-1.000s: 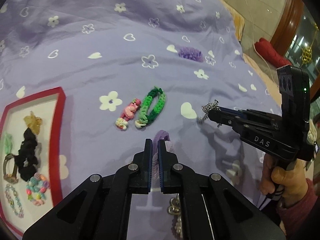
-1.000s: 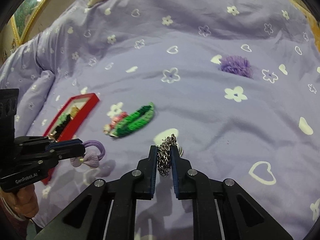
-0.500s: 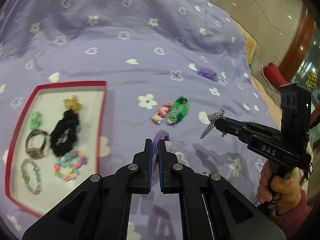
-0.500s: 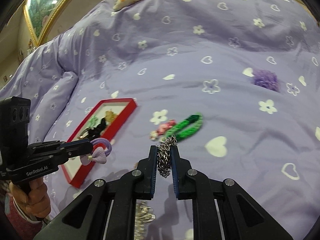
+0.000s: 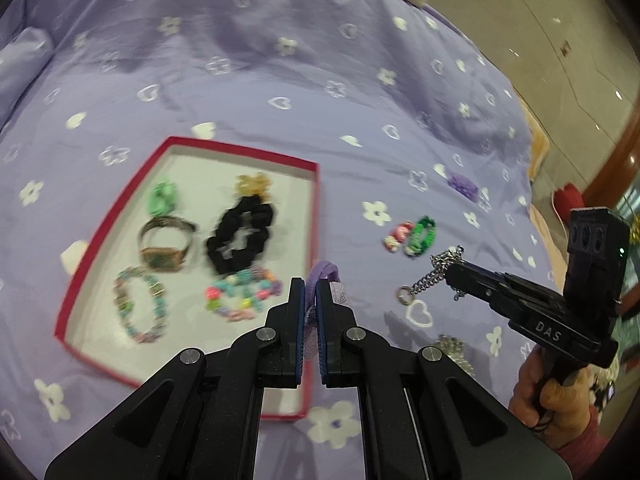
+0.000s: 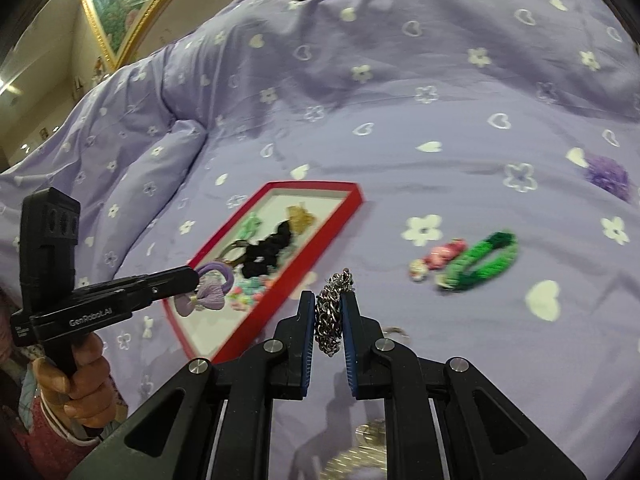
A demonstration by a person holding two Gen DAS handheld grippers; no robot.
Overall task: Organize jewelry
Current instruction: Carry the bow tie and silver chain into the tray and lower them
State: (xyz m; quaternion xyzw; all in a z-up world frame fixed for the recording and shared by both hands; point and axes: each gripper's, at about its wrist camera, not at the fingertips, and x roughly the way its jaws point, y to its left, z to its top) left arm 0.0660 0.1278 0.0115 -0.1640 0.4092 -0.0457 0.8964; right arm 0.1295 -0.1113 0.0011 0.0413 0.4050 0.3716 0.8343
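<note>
My left claw [image 5: 307,286] is clamped on a purple hair tie [image 5: 325,271] with a bow, its loop poking out past the tips, and it hangs over the near right edge of the red tray [image 5: 316,208] on the purple bed cover [image 5: 320,80]; seen from the right wrist, that left claw [image 6: 192,278] holds the hair tie [image 6: 210,290] above the tray's near end. Ahead and to the left of the left claw, inside the tray, lie a black scrunchie [image 5: 240,236], a gold piece [image 5: 252,184] just beyond it, a green piece [image 5: 162,196], a metal bangle [image 5: 166,246], a beaded bracelet [image 5: 138,304] and a multicoloured bead bracelet [image 5: 240,294] just in front of the tips. My right claw [image 6: 329,300] is pinched narrow on a bunched silver chain [image 6: 330,312], held above the bed just right of the tray's [image 6: 352,204] near rim; from the left wrist, the right claw [image 5: 450,270] is off to the right with the chain [image 5: 430,276] dangling from its tip, a ring at the end. Ahead and to the right of the right claw, a green braided bracelet [image 6: 480,260] lies on the cover, touching a pink charm piece [image 6: 438,260] on its left, with a purple pompom [image 6: 606,174] well beyond, further right. My left hand [image 6: 76,384] and right hand [image 5: 548,396] grip the handles
</note>
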